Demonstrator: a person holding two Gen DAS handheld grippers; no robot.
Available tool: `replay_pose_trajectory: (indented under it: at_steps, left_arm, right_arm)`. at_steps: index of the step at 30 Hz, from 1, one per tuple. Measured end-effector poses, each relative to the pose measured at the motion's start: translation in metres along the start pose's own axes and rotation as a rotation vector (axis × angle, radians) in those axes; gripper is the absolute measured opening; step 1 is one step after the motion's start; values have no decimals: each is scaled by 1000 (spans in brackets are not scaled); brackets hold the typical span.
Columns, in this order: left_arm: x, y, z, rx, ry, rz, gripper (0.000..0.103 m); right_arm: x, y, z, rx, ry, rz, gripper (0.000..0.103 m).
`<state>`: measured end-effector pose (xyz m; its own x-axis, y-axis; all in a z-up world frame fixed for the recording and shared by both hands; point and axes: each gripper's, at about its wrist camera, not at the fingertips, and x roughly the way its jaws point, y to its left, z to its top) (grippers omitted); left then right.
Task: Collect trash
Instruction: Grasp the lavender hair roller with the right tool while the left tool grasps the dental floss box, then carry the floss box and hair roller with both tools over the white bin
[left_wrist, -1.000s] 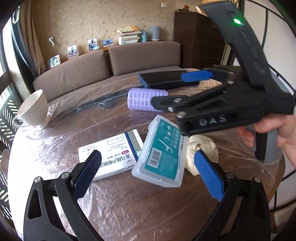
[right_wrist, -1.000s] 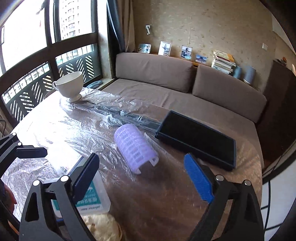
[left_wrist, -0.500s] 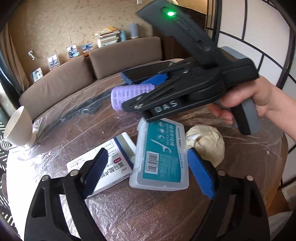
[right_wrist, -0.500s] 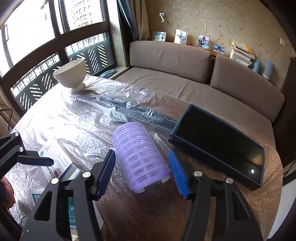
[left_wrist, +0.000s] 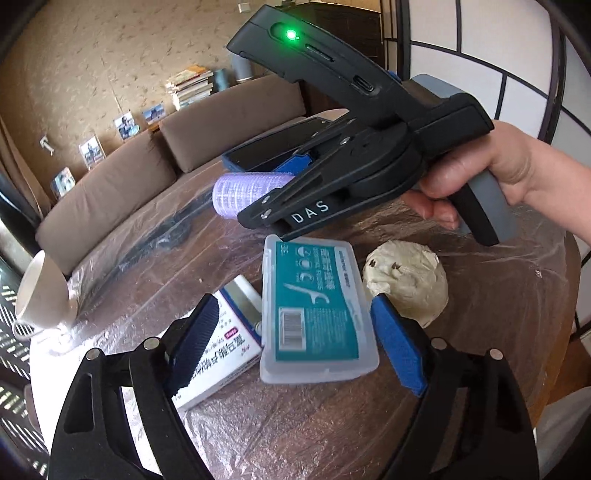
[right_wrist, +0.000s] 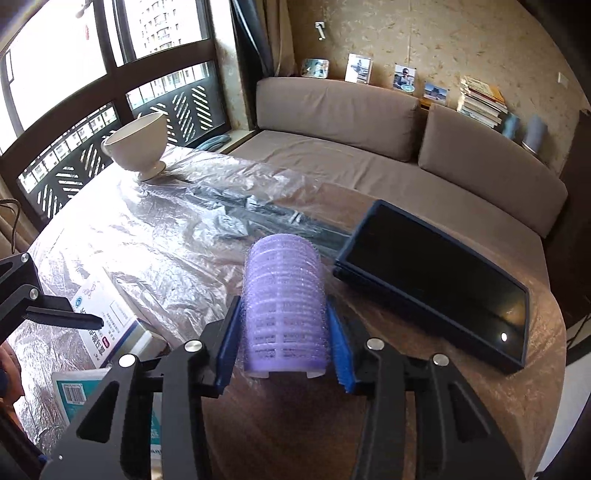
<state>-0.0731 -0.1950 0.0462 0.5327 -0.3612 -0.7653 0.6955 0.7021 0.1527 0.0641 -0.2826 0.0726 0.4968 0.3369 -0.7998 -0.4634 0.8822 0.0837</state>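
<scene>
A purple hair roller (right_wrist: 284, 302) lies on the plastic-covered round table (right_wrist: 461, 398). My right gripper (right_wrist: 284, 332) has its jaws closing on the roller, and both blue pads touch its sides. In the left wrist view the right gripper (left_wrist: 266, 188) shows side-on, held by a hand (left_wrist: 480, 173). My left gripper (left_wrist: 295, 347) hovers open over a clear floss-pick box (left_wrist: 314, 306); its pads do not press on it. A crumpled paper ball (left_wrist: 406, 280) sits right of that box.
A white medicine box (left_wrist: 218, 354) lies left of the floss box. A dark tablet (right_wrist: 436, 280) rests beyond the roller, and a white cup (right_wrist: 136, 144) stands at the far table edge. A black bag (right_wrist: 258, 210) lies under the clear sheet. A sofa (right_wrist: 369, 155) is behind.
My right gripper came down around the purple roller and its jaws closed onto it. My left gripper narrowed somewhat and rolled, staying over the floss box.
</scene>
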Motion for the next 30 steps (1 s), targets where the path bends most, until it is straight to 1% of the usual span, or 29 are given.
replay_pose_trajectory:
  at_steps: [5, 6, 7, 8, 9, 10, 15, 20, 30]
  left_arm:
    - [4, -6, 5, 24, -1, 12, 86]
    - [5, -7, 6, 32, 1, 16, 81]
    - [7, -9, 6, 36, 8, 13, 73]
    - [7, -10, 6, 28, 20, 7, 63]
    - [9, -9, 5, 14, 30, 9, 58]
    - [8, -8, 5, 1, 23, 25, 58]
    - [-1, 0, 7, -78, 7, 6, 57]
    - [-8, 4, 6, -108, -10, 38, 57]
    - [-17, 12, 0, -218, -17, 54, 57]
  right_arm:
    - [-2, 2, -7, -5, 0, -25, 43]
    - [-3, 2, -8, 0, -1, -32, 44]
    - [-2, 2, -8, 5, -2, -34, 44]
    - [-3, 1, -8, 9, -3, -35, 44]
    - [-2, 1, -8, 8, -3, -36, 44]
    - [-3, 2, -9, 7, -5, -38, 43]
    - [-11, 3, -11, 17, -36, -29, 42]
    - [-24, 1, -13, 65, -67, -19, 42]
    - [-42, -2, -20, 126, -86, -23, 42]
